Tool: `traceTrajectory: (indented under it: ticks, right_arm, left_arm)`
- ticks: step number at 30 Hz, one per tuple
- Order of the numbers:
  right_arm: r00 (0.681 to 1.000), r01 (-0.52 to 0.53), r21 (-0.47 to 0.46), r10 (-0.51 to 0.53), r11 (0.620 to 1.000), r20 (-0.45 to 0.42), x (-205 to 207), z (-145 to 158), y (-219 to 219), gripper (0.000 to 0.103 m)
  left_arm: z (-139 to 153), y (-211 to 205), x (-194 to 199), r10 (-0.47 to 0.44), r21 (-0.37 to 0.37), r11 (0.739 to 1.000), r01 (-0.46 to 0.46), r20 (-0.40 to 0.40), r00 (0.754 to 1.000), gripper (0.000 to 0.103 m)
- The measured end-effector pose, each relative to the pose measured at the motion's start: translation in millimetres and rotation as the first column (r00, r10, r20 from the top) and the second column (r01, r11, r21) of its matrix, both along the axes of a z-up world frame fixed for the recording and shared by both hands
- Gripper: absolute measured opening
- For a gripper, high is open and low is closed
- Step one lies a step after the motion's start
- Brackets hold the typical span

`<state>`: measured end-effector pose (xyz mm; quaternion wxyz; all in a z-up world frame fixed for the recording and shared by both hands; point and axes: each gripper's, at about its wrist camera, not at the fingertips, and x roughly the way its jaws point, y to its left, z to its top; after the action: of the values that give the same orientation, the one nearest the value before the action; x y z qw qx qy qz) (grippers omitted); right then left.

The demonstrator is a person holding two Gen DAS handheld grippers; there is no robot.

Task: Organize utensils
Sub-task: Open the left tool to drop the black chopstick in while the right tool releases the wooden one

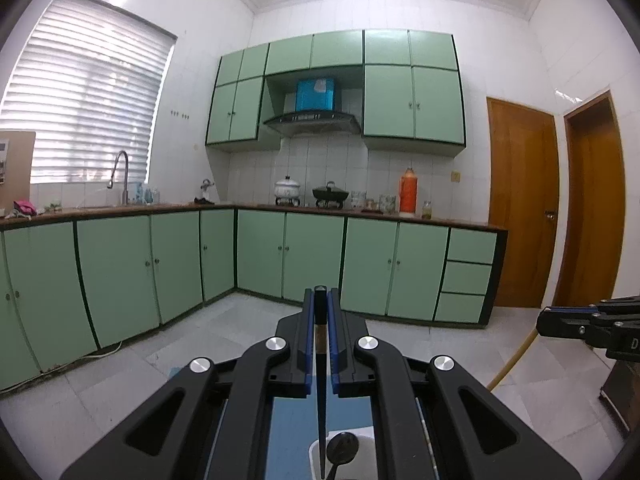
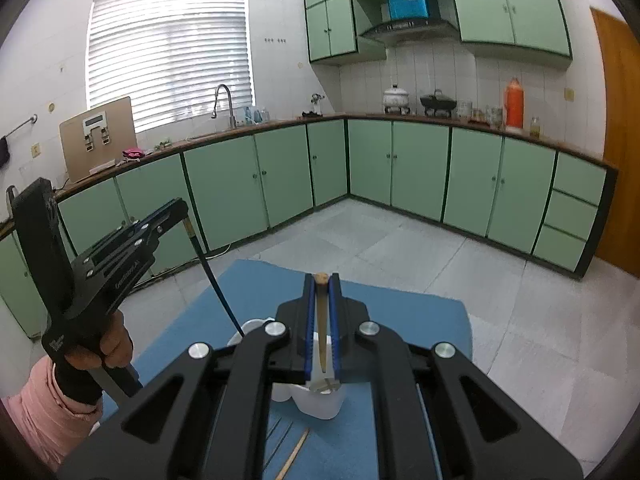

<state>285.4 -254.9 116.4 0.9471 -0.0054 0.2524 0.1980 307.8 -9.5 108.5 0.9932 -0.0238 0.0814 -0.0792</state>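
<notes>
Dark chopstick (image 1: 321,380) pinched upright in left gripper (image 1: 321,300), tip down in white holder (image 2: 320,400) beside a black spoon (image 1: 341,449); wooden chopstick (image 2: 322,320) clamped between right gripper (image 2: 321,280) fingers above the same holder (more sticks (image 2: 294,454) lying loose), blue mat (image 2: 400,320) edges ringed by bare floor (image 2: 520,300).

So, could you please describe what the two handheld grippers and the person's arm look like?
Both the left gripper and right gripper are matte black with blue finger pads and silver pivot bolts. The left one's side carries white lettering. The person's left hand wears a pink sleeve.
</notes>
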Motion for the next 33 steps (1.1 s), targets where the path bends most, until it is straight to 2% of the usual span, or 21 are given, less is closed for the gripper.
traceTrajectory:
  ticks: [9, 15, 21, 25, 28, 30, 33]
  right_arm:
    - [0.998, 0.003, 0.005, -0.002, 1.000, -0.064, 25.5, -34.6, 15.5, 0.006]
    - [0.995, 0.012, 0.004, -0.011, 1.000, -0.096, 35.3, -48.7, 21.3, 0.006]
    - [0.996, 0.016, 0.005, -0.016, 1.000, -0.084, 33.4, -50.2, 22.4, 0.006]
    - [0.996, 0.032, 0.002, -0.032, 0.999, -0.085, 31.1, -51.6, 18.2, 0.006]
    - [0.995, 0.047, 0.012, -0.045, 0.999, -0.090, 30.6, -53.4, 12.3, 0.007]
    - [0.994, 0.054, 0.017, -0.052, 0.998, -0.096, 29.9, -54.6, 8.3, 0.009]
    - [0.993, 0.071, 0.010, -0.069, 0.997, -0.097, 27.9, -57.2, 3.9, 0.011]
  left_arm:
    - [-32.7, -3.4, 18.6, -0.010, 0.021, 1.000, 0.012, -0.070, 0.997, 0.006]
    - [-43.7, -0.7, 25.8, -0.009, 0.015, 1.000, 0.011, -0.099, 0.995, 0.006]
    - [-55.8, 2.3, 29.3, -0.007, 0.016, 1.000, 0.009, -0.133, 0.991, 0.007]
    - [-58.0, 5.0, 26.0, -0.001, 0.014, 1.000, 0.003, -0.127, 0.992, 0.010]
    - [-56.5, 7.0, 23.7, 0.000, 0.004, 1.000, 0.000, -0.126, 0.992, 0.019]
    - [-55.6, 10.0, 20.9, 0.000, -0.004, 1.000, 0.000, -0.123, 0.992, 0.036]
    - [-53.4, 11.5, 16.7, 0.005, -0.008, 1.000, -0.006, -0.114, 0.993, 0.055]
